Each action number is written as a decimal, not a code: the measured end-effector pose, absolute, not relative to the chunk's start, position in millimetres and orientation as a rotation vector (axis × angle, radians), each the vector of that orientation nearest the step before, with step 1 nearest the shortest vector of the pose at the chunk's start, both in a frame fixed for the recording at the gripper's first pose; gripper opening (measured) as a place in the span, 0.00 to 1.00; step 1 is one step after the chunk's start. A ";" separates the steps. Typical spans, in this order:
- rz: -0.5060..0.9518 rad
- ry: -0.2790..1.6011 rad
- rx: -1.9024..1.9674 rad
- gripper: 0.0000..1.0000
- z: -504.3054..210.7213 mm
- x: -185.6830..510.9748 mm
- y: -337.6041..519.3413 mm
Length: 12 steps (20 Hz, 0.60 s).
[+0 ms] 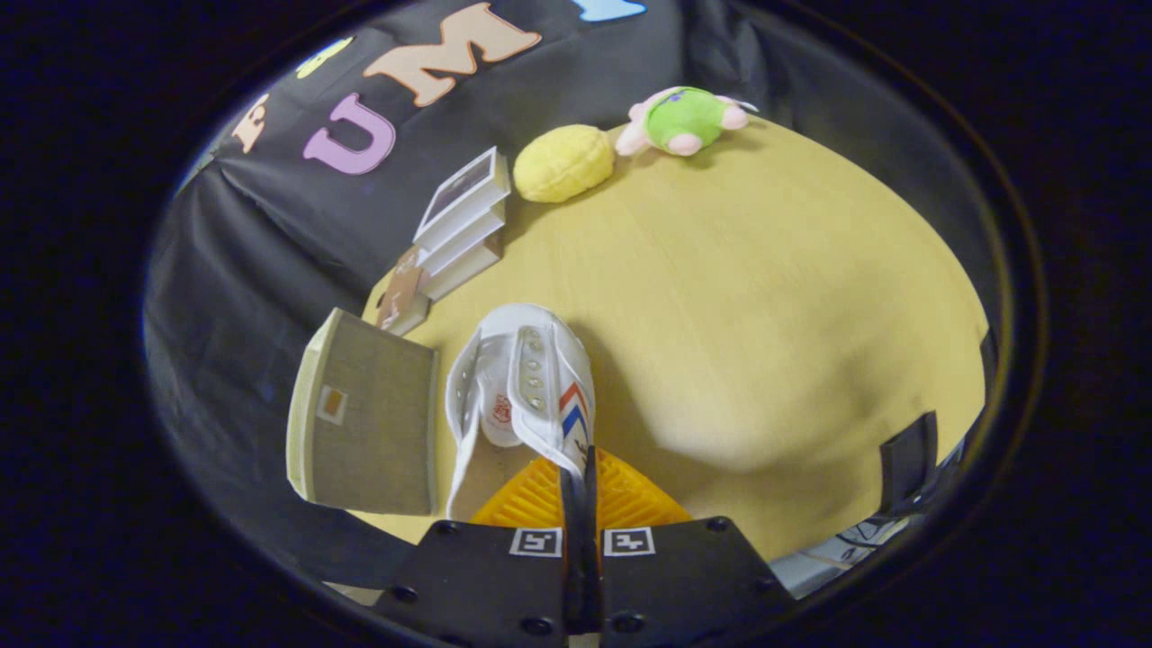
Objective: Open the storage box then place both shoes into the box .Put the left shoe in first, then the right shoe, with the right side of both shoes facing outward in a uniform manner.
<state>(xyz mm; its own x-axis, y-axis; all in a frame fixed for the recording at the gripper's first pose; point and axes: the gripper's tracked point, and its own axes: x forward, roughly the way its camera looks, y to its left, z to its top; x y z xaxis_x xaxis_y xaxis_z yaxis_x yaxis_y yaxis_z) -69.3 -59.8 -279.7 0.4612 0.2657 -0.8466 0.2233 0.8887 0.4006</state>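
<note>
- Tongs [579, 468] in the gripper view are clenched on the rim of a white shoe [526, 387], both orange fingers [630, 495] pressed nearly together with the shoe's collar pinched between them.
- Shoe hangs just ahead of the fingers, toe pointing away toward 12 o'clock; it has red and blue stripes on its side and appears lifted off the bench [765, 315], though that is my reading.
- Storage box [364, 423] sits at 9 o'clock of the shoe, just beside it, its fabric lid apparently raised; I cannot see inside.
- Stacked white boxes [463, 220] lie at 11 o'clock; a yellow plush [562, 162] and a green-and-pink plush [688, 119] lie beyond, near the bench's far edge.
- Progress, as a judgement: the box seems opened and one shoe is being carried. Which shoe this is cannot be told, and no shoe is confirmed in the box.
</note>
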 end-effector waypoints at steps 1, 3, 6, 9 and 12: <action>0.037 1.098 0.525 0.03 -272.7 -68.2 -50.1; 0.065 1.087 0.567 0.03 -259.9 -60.0 -28.4; 0.100 1.054 0.596 0.03 -238.3 -46.1 3.3; 0.119 1.014 0.616 0.03 -213.1 -33.1 30.4; 0.106 0.975 0.614 0.03 -189.0 -20.8 52.1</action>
<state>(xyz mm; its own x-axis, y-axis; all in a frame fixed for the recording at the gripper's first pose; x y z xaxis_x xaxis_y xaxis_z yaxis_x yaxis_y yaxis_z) -20.8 52.1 -189.0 0.5706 0.3509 -0.7425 0.1838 0.8266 0.5319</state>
